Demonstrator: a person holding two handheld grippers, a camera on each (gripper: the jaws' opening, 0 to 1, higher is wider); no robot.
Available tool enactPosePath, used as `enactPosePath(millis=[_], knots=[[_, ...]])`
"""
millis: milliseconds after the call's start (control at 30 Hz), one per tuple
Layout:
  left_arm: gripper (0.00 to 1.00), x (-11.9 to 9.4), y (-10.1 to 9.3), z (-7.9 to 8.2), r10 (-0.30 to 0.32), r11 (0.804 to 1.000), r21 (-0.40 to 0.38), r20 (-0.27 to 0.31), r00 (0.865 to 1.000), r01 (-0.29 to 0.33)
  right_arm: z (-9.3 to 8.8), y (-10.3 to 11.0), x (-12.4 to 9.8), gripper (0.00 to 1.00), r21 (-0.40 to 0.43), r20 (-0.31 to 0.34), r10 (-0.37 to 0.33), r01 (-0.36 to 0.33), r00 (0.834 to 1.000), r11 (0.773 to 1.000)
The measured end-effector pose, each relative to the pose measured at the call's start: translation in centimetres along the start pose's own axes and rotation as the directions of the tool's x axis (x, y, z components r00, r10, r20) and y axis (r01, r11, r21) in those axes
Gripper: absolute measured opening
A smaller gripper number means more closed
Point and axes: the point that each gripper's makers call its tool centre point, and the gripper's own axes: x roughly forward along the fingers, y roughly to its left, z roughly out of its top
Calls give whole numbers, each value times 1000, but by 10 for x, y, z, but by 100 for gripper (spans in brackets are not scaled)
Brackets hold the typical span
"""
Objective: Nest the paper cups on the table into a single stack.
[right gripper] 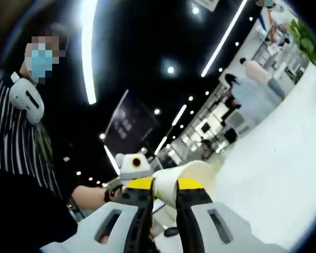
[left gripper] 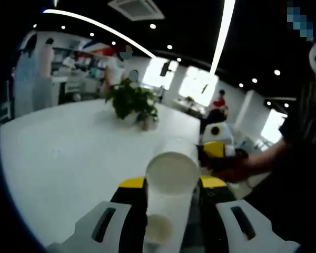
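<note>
My left gripper is shut on a white paper cup, whose round end faces the camera. A second round cup end shows lower down between the same jaws. Just right of that cup is my right gripper, held by a gloved hand. In the right gripper view, my right gripper is shut on a white paper cup that sticks out to the right past its yellow tips. Whether the two cups touch I cannot tell.
The white table stretches away to the left, with a potted green plant at its far side. A person in a striped shirt stands close on the left of the right gripper view. Other people stand in the bright room behind.
</note>
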Motion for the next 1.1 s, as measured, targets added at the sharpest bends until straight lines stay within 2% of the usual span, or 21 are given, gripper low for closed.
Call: enactPosePath(millis=[267, 400, 667, 967, 1100], knots=[[35, 1, -1, -1, -12, 1000, -11, 6, 1000, 12, 2, 0, -4, 6, 25, 2, 14, -14, 1000, 1000], [35, 1, -2, -4, -17, 1000, -7, -1, 1000, 17, 2, 1, -4, 1, 5, -6, 29, -29, 1000, 1000], [35, -1, -7, -5, -40, 999, 0, 12, 999, 40, 2, 11, -4, 0, 36, -34, 90, -88, 995, 995], [34, -3, -3, -7, -20, 999, 37, 29, 999, 18, 0, 16, 0, 0, -14, -73, 97, -98, 993, 995], [32, -4, -4, -12, -10, 996, 84, 29, 1000, 8, 0, 20, 2, 0, -24, -91, 96, -98, 991, 995]])
